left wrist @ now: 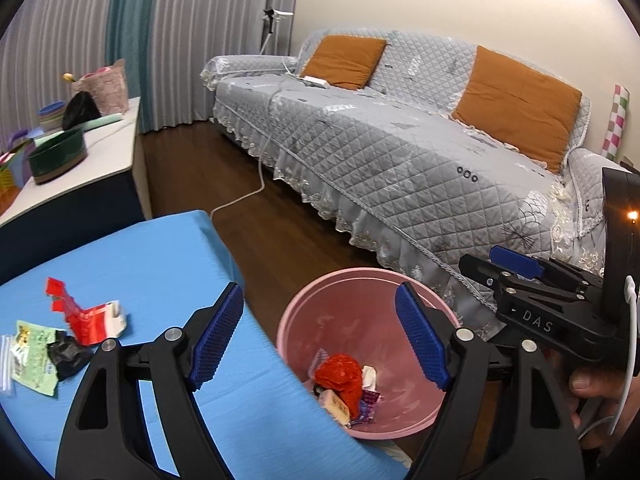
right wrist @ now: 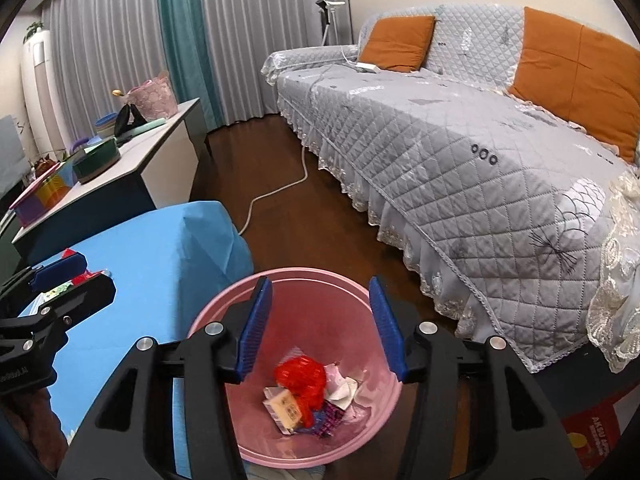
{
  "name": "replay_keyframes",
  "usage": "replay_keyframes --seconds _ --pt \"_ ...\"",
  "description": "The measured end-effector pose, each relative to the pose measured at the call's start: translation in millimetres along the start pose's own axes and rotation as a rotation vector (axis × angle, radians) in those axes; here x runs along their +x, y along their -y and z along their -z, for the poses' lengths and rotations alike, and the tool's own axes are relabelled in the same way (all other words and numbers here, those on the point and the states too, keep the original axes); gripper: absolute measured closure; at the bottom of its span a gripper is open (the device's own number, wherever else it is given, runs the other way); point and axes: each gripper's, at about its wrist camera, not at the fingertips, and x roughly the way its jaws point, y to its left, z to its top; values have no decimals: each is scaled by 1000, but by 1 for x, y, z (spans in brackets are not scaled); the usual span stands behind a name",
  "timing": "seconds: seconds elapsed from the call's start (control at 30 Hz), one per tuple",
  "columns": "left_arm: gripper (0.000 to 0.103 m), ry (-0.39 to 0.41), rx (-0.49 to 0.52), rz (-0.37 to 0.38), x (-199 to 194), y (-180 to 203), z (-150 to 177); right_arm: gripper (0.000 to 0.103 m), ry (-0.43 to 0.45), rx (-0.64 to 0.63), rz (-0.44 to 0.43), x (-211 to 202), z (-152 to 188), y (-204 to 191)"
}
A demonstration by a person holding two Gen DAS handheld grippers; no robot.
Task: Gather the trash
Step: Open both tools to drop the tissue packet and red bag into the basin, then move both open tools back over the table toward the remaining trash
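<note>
Looking down my right wrist camera, I see the right gripper [right wrist: 316, 330] hanging straight over the pink bin [right wrist: 218, 312], its blue pads spread apart with nothing between them. In the bottom of the bin lies the collected trash: a crumpled red plastic bag [right wrist: 302, 376], a pale yellow wrapper [right wrist: 286, 404], some white crumpled paper [right wrist: 340, 386] and a purple wrapper [right wrist: 330, 420], all heaped together. My left wrist camera shows the left gripper [left wrist: 320, 340] released too, its pads wide apart and empty, straddling the right edge of the blue table [left wrist: 160, 248] with the bin just beyond that edge on the dark wood floor [left wrist: 256, 232]. Only the left view gives me a clear look at what lies on the table's left side: a torn red-and-white package [left wrist: 86, 316], a green printed wrapper [left wrist: 30, 356] near it, and a black scrap [left wrist: 66, 356] touching both. In the right view those pieces are mostly hidden behind the left gripper, which enters from the left edge. The left view in turn catches the right gripper from the side at the far right, with a hand [left wrist: 592, 392] gripping its handle. Both views show the grey quilted sofa [right wrist: 480, 140] with orange cushions [right wrist: 400, 42] on the right, and a white side table [right wrist: 160, 148] on the far left carrying a dark green round tub [right wrist: 96, 160].
</note>
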Motion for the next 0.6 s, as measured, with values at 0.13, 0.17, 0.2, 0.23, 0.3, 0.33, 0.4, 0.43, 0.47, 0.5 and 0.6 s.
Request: replay_keyframes --seconds 0.13,0.17,0.2,0.23,0.3,0.33,0.4,0.43,0.47,0.5,0.6 --pt "27 13 -17 -25 -10 -18 1 52 9 -16 -18 0 -2 -18" --pt "27 15 -20 -30 -12 -21 2 52 11 -23 -25 0 -2 -25" --pt "27 19 -27 -40 -15 -29 3 52 12 -26 -30 1 -2 -29" --pt "27 20 -32 -45 -17 -32 3 52 15 -33 -37 1 -3 -36" --pt "27 25 -46 -64 -22 -43 4 52 17 -42 -45 2 -3 -45" --pt "27 27 -53 -73 -24 -48 5 52 17 -45 -50 3 -3 -50" --pt "27 32 -68 -93 -29 -60 7 52 16 -50 -62 6 -3 -60" --pt "27 35 -76 -104 -32 -67 8 52 15 -52 -69 7 -3 -65" --pt "27 37 -80 -111 -34 -71 8 52 15 -56 -78 9 -4 -71" --pt "27 42 -88 -124 -38 -79 9 52 17 -60 -88 10 -5 -78" --pt "27 57 -111 -154 -49 -96 11 52 25 -74 -112 12 -6 -97"
